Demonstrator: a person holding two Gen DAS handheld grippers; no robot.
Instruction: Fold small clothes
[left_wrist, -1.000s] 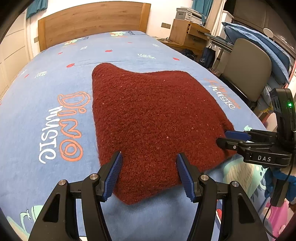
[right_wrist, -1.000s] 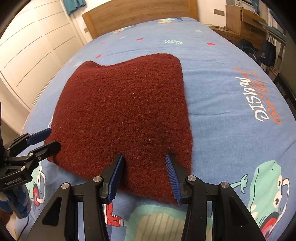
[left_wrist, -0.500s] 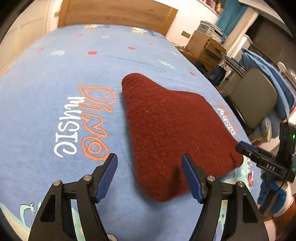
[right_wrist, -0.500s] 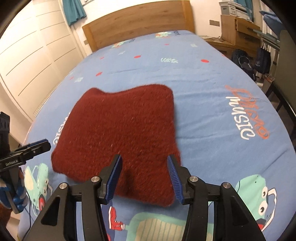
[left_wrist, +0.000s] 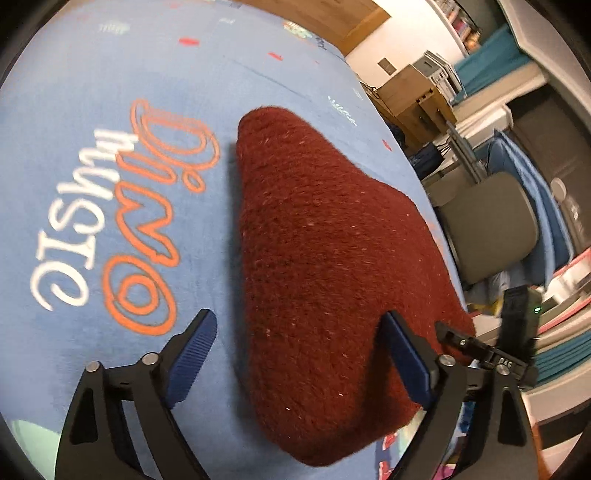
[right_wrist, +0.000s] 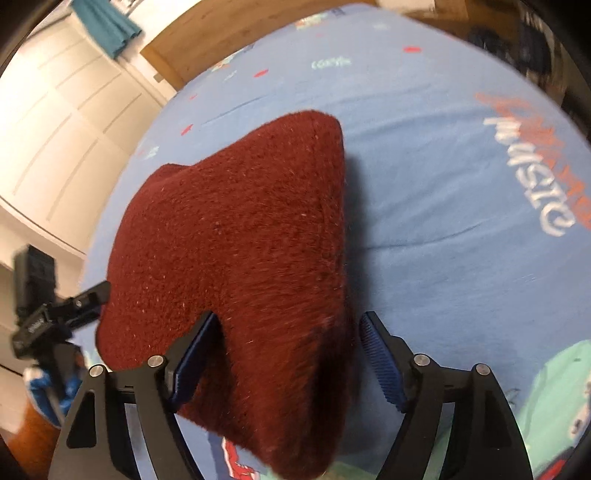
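A folded dark red knitted garment (left_wrist: 325, 243) lies flat on the blue printed bedsheet (left_wrist: 110, 92); it also shows in the right wrist view (right_wrist: 240, 229). My left gripper (left_wrist: 299, 339) is open, its jaws straddling the garment's near left edge. My right gripper (right_wrist: 288, 343) is open over the garment's near right corner, holding nothing. The right gripper also shows at the right of the left wrist view (left_wrist: 480, 350). The left gripper shows at the left of the right wrist view (right_wrist: 62, 314).
A grey chair (left_wrist: 487, 229) and wooden drawers (left_wrist: 410, 96) stand beside the bed on the right. A wooden headboard (right_wrist: 207, 44) and white wardrobe doors (right_wrist: 62, 122) lie beyond. The sheet carries printed lettering (left_wrist: 122, 229).
Both grippers opened wider and tilted. The left one swung left, the right one swung right, and both came closer to the garment's near corners. The garment has not moved.
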